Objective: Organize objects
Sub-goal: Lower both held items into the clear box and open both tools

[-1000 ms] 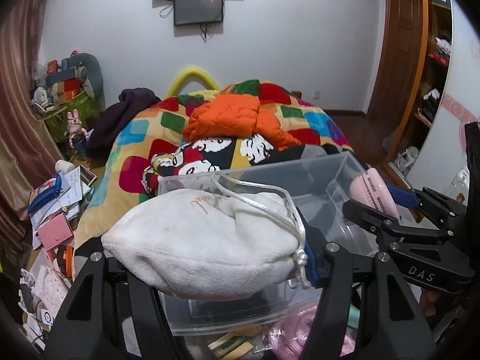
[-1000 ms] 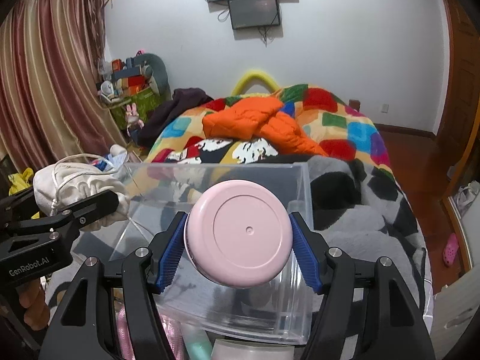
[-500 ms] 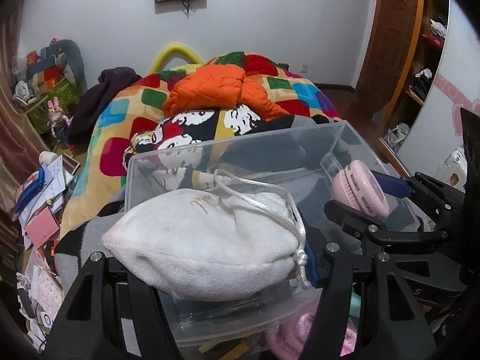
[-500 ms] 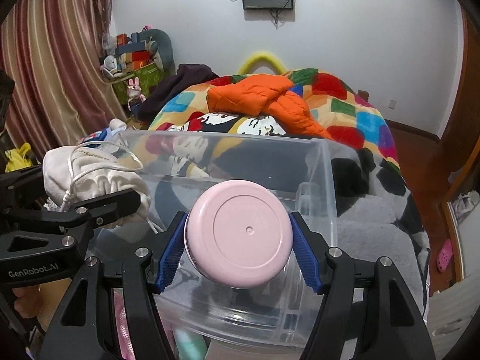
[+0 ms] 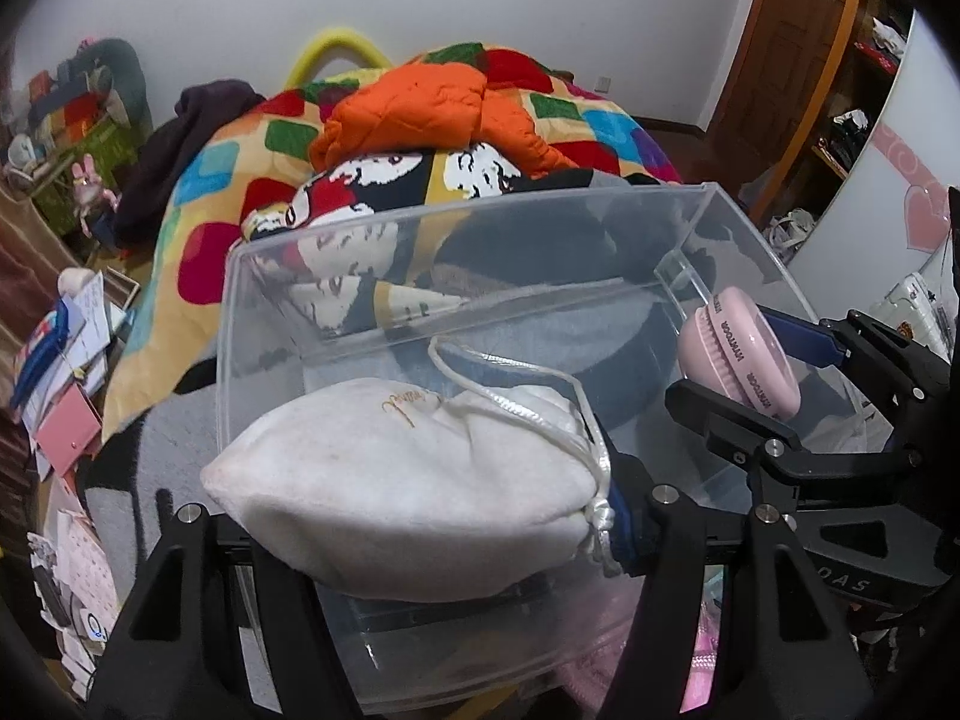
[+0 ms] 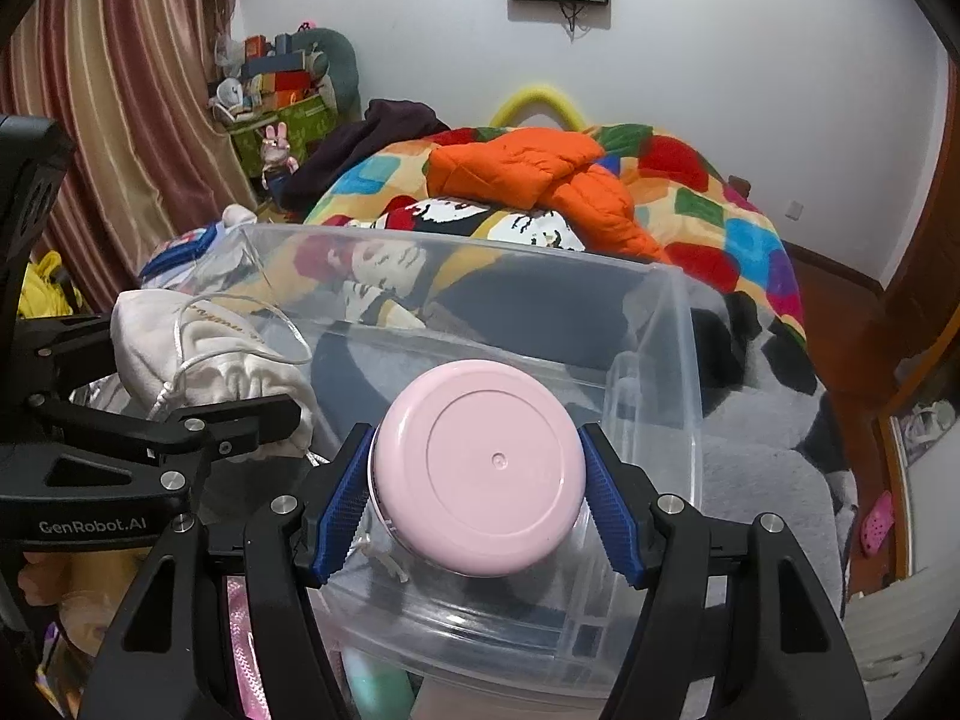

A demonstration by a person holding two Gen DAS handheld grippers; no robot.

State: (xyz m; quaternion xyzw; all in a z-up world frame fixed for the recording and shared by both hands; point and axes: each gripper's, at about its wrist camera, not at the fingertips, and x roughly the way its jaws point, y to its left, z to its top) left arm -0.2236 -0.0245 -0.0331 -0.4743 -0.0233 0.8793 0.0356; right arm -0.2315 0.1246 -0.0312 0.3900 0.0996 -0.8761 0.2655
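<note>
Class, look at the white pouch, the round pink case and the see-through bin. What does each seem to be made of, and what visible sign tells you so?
White pouch: soft fabric, probably velvety or fleecy; matt, fuzzy surface, gathered neck, satin-like cord.
Round pink case: likely hard plastic; smooth, faintly glossy face with a moulded ring and centre dimple.
See-through bin: clear rigid plastic; bedding shows through its walls, with reflections.

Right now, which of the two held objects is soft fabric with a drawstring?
The white pouch in the left hand-held gripper; the right hand-held gripper holds a hard, round pink case.
</note>
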